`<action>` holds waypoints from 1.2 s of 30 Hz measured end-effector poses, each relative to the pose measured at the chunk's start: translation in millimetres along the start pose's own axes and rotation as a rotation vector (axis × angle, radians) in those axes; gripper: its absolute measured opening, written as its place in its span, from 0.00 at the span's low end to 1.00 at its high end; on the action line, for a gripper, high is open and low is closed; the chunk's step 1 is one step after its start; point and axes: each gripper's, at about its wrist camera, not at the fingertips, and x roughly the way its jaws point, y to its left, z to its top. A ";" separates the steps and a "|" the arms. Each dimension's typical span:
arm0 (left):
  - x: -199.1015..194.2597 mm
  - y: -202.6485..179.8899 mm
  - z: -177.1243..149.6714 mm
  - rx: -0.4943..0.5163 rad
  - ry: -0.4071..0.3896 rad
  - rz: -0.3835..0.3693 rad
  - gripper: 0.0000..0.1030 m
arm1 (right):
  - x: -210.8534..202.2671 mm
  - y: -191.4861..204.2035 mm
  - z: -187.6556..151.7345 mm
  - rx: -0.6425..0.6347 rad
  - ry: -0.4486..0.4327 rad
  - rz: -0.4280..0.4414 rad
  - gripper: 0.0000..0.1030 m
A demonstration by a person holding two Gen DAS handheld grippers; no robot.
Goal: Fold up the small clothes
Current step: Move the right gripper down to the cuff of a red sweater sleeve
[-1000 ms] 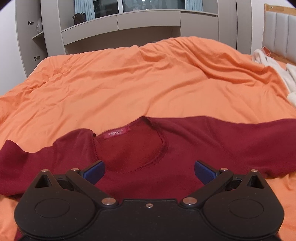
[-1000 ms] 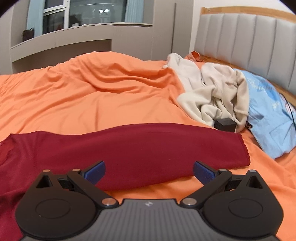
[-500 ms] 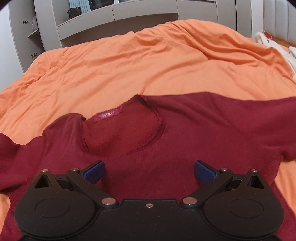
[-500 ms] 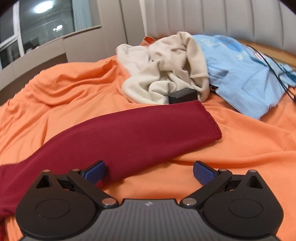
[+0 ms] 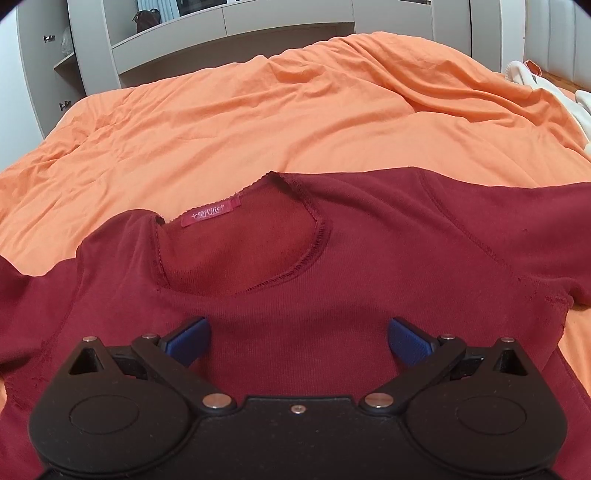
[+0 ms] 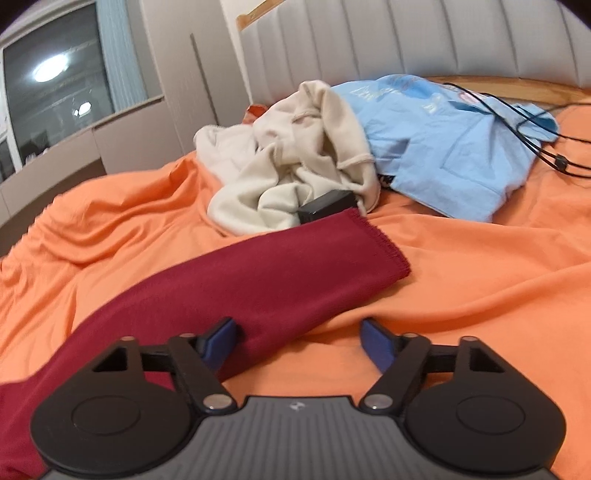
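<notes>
Dark red top (image 5: pixel 369 266) lies flat on orange duvet (image 5: pixel 258 122) of bed, front up, neck w/ pink label (image 5: pixel 210 217) toward far side. Both sleeves spread sideways.

L gripper (image 5: pixel 297 341): low over chest of top, just below neckline. Jaws wide; blue pads (image 5: pixel 186 339) apart, nothing between them but the cloth underneath; contact w/ cloth can't be told.

R gripper (image 6: pixel 298 341): over right sleeve (image 6: pixel 258 273), near its lower edge, short of the cuff (image 6: pixel 384 243). Jaws have just been narrowing, now medium-wide. Sleeve edge sits between them, beside left pad (image 6: pixel 218 343); right pad over bare duvet. Pads not pressing on cloth, so no grip.

Beyond cuff: black box (image 6: pixel 327 210) touching or just beside it, partly under cream garment (image 6: pixel 288 162), heaped. Light blue garment (image 6: pixel 443 147) right of that, black cable (image 6: pixel 517 122) across it. Grey padded headboard (image 6: pixel 406 40) behind. Grey shelving (image 5: pixel 221 26) past far side of bed.
</notes>
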 end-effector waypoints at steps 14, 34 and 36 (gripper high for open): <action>-9.2 5.3 8.3 -0.006 -0.003 -0.024 1.00 | 3.4 -25.4 16.9 0.139 -0.063 -0.088 0.02; -80.5 104.4 50.6 -0.083 -0.015 0.073 1.00 | -58.7 54.9 58.1 -0.039 -0.119 0.150 0.50; -75.9 100.3 44.3 -0.081 -0.010 0.062 1.00 | -47.1 39.2 49.1 -0.030 -0.085 0.118 0.62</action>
